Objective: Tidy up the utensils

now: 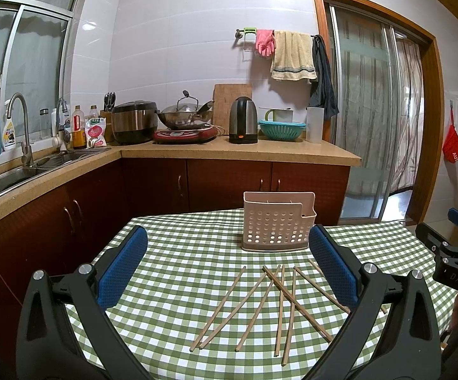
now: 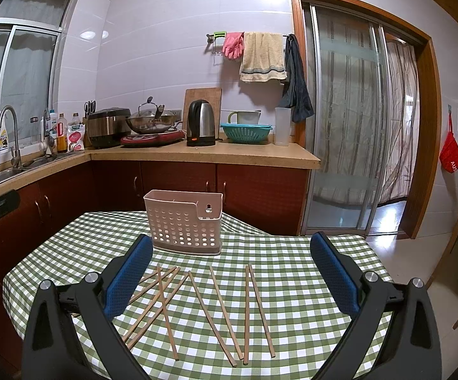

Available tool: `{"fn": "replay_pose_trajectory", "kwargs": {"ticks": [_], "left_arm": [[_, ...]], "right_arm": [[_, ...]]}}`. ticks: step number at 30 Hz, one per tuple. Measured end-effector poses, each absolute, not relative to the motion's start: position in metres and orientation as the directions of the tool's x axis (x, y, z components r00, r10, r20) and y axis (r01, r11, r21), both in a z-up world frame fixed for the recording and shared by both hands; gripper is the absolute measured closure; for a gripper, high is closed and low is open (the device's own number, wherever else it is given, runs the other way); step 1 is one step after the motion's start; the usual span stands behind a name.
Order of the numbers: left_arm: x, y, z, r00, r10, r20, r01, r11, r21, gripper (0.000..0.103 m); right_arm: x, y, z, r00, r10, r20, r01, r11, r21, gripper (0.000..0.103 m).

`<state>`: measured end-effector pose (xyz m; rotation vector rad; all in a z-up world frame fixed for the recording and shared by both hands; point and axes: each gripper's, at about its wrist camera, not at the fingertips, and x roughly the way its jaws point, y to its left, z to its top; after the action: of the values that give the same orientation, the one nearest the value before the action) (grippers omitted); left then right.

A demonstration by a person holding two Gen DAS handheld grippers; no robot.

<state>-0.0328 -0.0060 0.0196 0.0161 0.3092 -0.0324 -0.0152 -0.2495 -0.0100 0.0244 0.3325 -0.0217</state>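
Left gripper (image 1: 228, 264): wide open, empty, above chopsticks (image 1: 279, 304).
Right gripper (image 2: 231, 269): wide open, empty.
Holder (image 2: 186, 223): upright behind chopsticks.

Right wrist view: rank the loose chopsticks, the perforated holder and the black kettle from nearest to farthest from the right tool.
1. Loose wooden chopsticks: on the green checked tablecloth, between the open right tool's blue pads.
2. Beige perforated plastic utensil holder: upright at the table's far side, ahead and slightly left.
3. Black and steel electric kettle: on the back counter, beyond the table.
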Motion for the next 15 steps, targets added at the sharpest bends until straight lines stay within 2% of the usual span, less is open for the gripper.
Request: {"fn": "replay_pose_trajectory", "kwargs": {"ticks": [15], "left_arm": [[-0.0337,-0.0059,0.0183,0.951,-0.028,-0.309,0.034,0.999,0.012,0.004]], "right_arm": [[-0.0158,-0.2479,-0.0099,0.945,-0.015,-0.327,0.023,1.0,0.021,0.006]]}}
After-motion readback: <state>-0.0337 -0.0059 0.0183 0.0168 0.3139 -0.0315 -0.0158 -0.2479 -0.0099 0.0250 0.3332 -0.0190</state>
